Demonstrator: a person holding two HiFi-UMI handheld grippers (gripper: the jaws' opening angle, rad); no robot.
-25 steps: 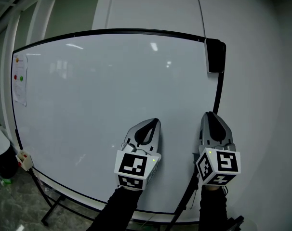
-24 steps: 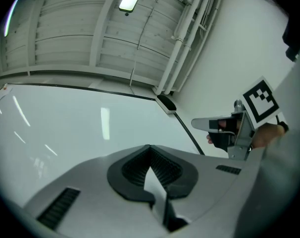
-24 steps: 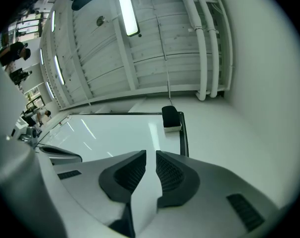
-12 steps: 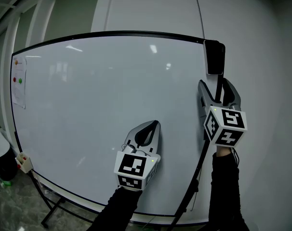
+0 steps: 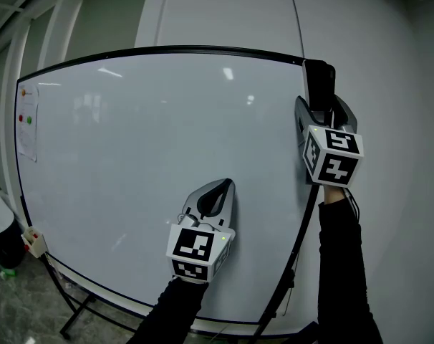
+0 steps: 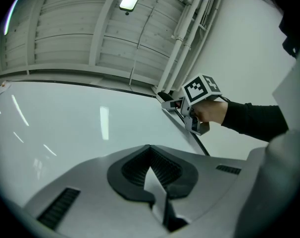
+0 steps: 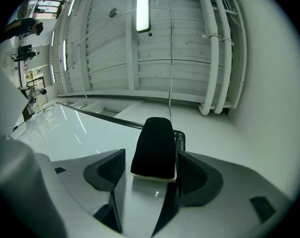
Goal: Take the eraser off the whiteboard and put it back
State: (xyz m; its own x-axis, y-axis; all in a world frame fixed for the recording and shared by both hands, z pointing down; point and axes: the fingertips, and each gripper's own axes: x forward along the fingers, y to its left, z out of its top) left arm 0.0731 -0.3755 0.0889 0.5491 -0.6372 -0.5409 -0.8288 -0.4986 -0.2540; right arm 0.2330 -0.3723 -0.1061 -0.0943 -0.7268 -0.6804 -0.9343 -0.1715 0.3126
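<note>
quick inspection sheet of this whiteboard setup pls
surface: whiteboard bare, only glare.
job's things: black eraser at the board's top right corner.
clutter: paper sheet with red and green dots at the left edge; small box and dark bin lower left.
grippers: right hand-held gripper open, jaws just opened, eraser between them, not clamped; left hand-held gripper shut, empty, low before the board.
cables: thin line up the wall above the eraser, cannot tell if cable.
surroundings: ceiling lamp, pipes.

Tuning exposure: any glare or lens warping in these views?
Head view: faint light reflections on the whiteboard; its frame bows, fisheye. Left gripper view: bright streaks on the board, dark vignetted corners. Right gripper view: ceiling lamp blown out, eraser sharp.
</note>
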